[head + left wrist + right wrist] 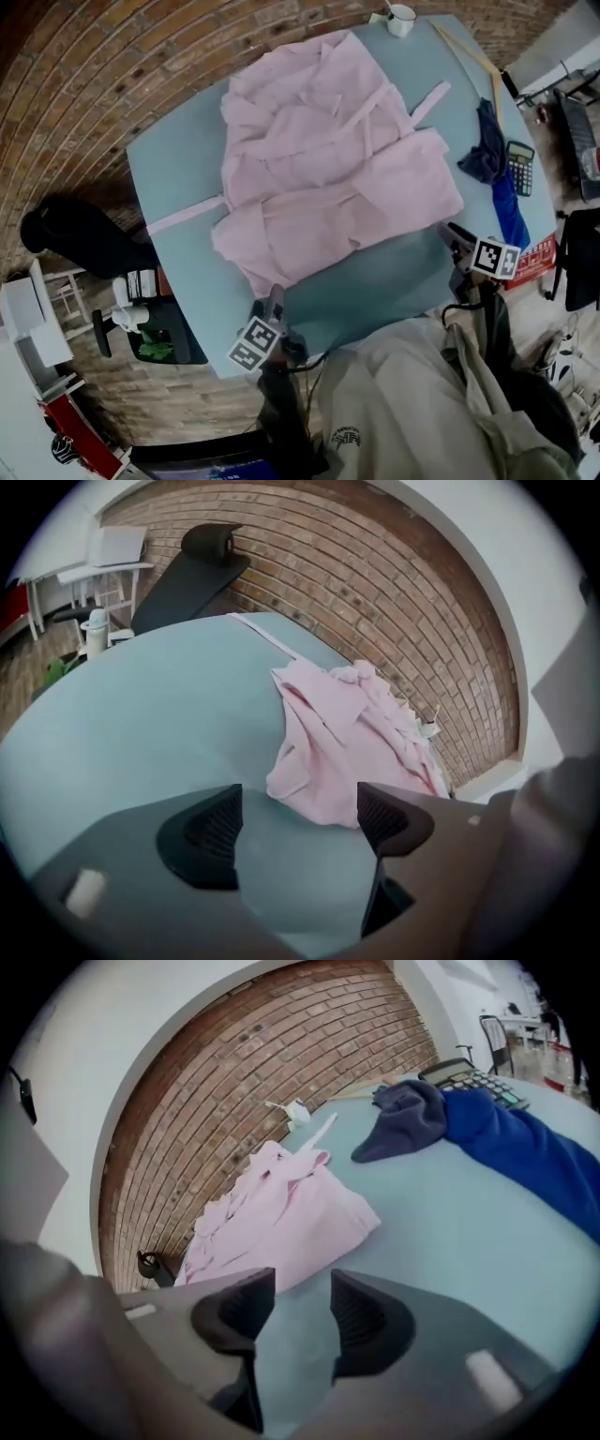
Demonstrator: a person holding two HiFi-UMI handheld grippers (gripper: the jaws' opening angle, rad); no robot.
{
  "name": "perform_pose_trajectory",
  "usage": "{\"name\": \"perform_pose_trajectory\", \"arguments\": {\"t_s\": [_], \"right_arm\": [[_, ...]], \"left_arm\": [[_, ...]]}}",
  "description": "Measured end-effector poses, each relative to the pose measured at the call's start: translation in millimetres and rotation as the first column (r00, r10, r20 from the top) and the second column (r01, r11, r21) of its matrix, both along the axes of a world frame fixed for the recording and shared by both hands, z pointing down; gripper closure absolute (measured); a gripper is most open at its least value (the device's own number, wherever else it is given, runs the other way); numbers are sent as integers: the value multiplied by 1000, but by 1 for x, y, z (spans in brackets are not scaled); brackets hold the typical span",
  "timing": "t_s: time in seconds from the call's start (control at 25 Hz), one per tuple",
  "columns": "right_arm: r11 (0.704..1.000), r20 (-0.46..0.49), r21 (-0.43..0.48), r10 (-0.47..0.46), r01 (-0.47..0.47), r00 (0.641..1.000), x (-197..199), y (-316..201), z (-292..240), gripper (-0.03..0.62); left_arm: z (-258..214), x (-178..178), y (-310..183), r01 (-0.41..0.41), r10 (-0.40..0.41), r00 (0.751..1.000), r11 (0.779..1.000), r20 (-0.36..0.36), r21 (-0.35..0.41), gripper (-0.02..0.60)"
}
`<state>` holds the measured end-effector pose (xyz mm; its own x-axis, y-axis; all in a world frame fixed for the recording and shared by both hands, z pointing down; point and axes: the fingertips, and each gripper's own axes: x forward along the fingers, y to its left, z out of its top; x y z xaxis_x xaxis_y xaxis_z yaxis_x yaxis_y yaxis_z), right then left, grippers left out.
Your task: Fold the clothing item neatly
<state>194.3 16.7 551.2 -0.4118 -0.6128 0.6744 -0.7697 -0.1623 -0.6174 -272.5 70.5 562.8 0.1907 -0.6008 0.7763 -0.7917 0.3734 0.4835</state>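
Observation:
A pale pink garment point(328, 159) lies crumpled and partly folded on the teal table point(178, 159); one of its ties point(183, 214) trails off to the left. My left gripper point(274, 302) is at the table's near edge, just short of the garment's near left corner, and stands open with nothing between its jaws. In the left gripper view the garment point(347, 733) lies just beyond the open left gripper point(300, 822). My right gripper point(457, 240) is off the garment's near right corner, open and empty. Its own view shows the garment point(281, 1213) ahead of the right gripper point(303, 1307).
A dark blue cloth point(492, 159) and a calculator point(519, 167) lie at the table's right side. A white cup point(400, 19) and a wooden stick point(469, 52) are at the far edge. A black chair point(84, 239) stands to the left, over a brick floor.

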Motion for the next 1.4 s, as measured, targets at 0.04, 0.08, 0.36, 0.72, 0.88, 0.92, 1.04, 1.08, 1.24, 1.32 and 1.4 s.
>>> {"name": "perform_pose_trajectory", "arguments": {"t_s": [0.04, 0.08, 0.36, 0.72, 0.88, 0.92, 1.04, 1.08, 1.24, 1.32, 1.4], "right_arm": [[1000, 4, -5, 15, -15, 1000, -3, -2, 6, 419], [999, 13, -7, 34, -34, 999, -4, -7, 11, 419], [1000, -109, -18, 12, -14, 994, -8, -33, 20, 441], [996, -35, 85, -27, 30, 999, -13, -26, 11, 553], [992, 7, 114, -47, 46, 999, -4, 9, 2, 553], [991, 16, 120, -58, 56, 998, -3, 19, -1, 553], [988, 37, 129, -92, 87, 995, 4, 58, -3, 553], [987, 40, 129, -100, 94, 994, 10, 76, -2, 553], [984, 46, 132, -125, 118, 991, 29, 126, -2, 553], [983, 45, 130, -139, 132, 989, 29, 134, -5, 553], [982, 45, 128, -148, 142, 988, 29, 140, -4, 553]], "left_arm": [[1, 0, 0, 9, -9, 1000, 1000, 18, -8, 184], [2, 0, 0, 15, -14, 999, 1000, 35, -16, 184], [8, 23, -13, -71, 69, 985, 997, 156, 10, 295], [3, 18, -6, -59, 30, 972, 992, 232, 116, 509], [5, 12, 38, 0, -19, 985, 994, 173, 109, 511], [4, 12, 50, 6, -24, 984, 994, 174, 105, 511], [6, 22, 93, 22, -39, 983, 996, 181, 92, 511], [8, 28, 110, 29, -45, 983, 996, 181, 89, 511], [11, 48, 160, 46, -62, 981, 995, 185, 87, 511], [8, 49, 166, 57, -74, 980, 994, 183, 92, 512], [5, 49, 173, 69, -86, 980, 992, 180, 101, 512]]}}
